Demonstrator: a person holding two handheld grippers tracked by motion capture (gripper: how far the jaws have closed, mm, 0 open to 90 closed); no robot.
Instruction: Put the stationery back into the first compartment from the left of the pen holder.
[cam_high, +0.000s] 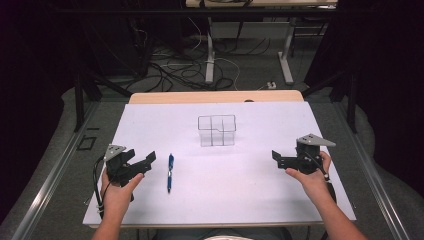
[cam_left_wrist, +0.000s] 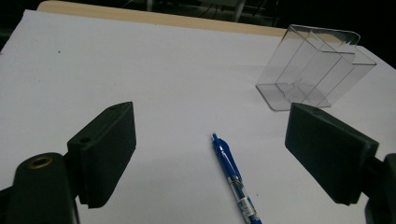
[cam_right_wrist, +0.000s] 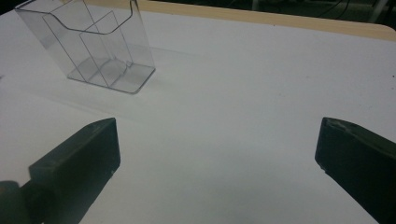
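A blue pen (cam_high: 170, 172) lies flat on the white table sheet (cam_high: 250, 195), left of centre. My left gripper (cam_high: 142, 161) hovers just to its left, open and empty. From that gripper's camera the pen (cam_left_wrist: 233, 179) lies between the two wide-spread jaws, a little ahead of them. A clear plastic organiser (cam_high: 216, 130) with several compartments stands upright at the middle of the sheet, also seen as the organiser (cam_left_wrist: 314, 67) and the organiser (cam_right_wrist: 91, 46). My right gripper (cam_high: 281, 159) is at the right side, open, nothing between its jaws.
The wooden table edge (cam_high: 215, 96) runs along the far side of the sheet. Beyond it are table legs and tangled cables (cam_high: 190, 70) on the floor. Bare white sheet (cam_right_wrist: 243, 93) lies between the organiser and my right gripper.
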